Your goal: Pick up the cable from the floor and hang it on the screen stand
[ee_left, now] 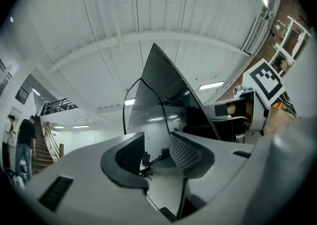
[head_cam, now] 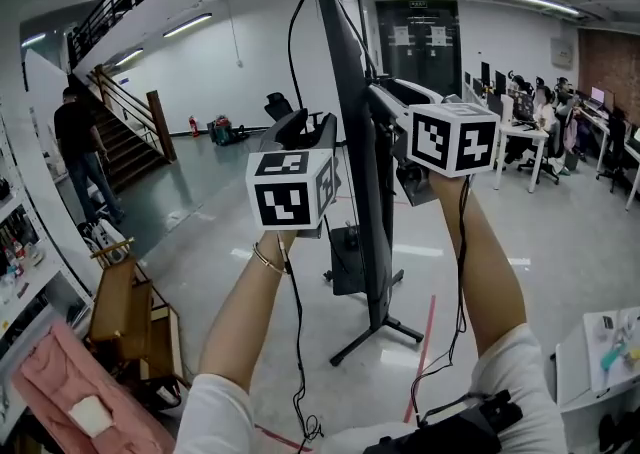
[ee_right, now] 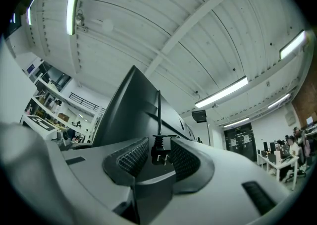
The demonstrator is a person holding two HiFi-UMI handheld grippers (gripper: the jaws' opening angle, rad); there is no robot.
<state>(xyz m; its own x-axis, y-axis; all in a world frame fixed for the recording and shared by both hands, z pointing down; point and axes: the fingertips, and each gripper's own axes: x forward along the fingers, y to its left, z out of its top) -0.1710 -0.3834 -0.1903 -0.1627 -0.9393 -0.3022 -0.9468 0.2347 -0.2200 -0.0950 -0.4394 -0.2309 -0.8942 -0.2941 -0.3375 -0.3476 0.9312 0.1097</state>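
Head view looks forward; both gripper views tilt upward, near the screen (head_cam: 355, 122).

Raised side by side on outstretched forearms (head_cam: 245, 317): left gripper (ee_left: 157, 152) and right gripper (ee_right: 157, 158), tilted upward, jaws parted.

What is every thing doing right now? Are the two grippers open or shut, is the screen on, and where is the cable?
Left gripper: open, nothing between its jaws.
Right gripper: open, with the plug hanging between its jaws.
Plug: dangling on the cable's end, not squeezed.
Cable: hung over the top of the screen, off the floor.
Screen: dark, upright on its stand.
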